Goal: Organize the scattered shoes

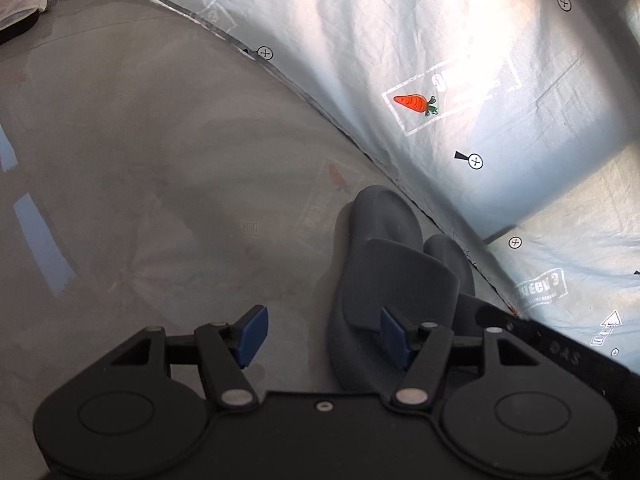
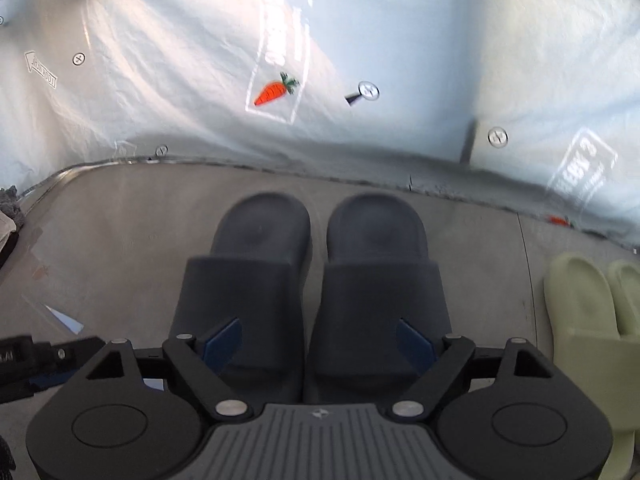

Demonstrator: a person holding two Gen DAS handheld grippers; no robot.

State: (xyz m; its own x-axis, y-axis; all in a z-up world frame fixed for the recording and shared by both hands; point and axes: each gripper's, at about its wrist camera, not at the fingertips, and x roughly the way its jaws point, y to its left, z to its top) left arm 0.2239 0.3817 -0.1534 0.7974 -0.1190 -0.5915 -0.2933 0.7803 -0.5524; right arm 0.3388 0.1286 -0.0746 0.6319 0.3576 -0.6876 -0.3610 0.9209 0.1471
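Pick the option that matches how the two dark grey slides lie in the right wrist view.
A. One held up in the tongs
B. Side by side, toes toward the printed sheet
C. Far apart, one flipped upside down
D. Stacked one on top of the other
B: the left dark grey slide and the right dark grey slide sit parallel on the floor, toes toward the printed sheet.

dark grey slides (image 2: 312, 280), pale green slides (image 2: 592, 312), grey floor (image 1: 140, 160), white carrot-printed sheet (image 2: 160, 80).
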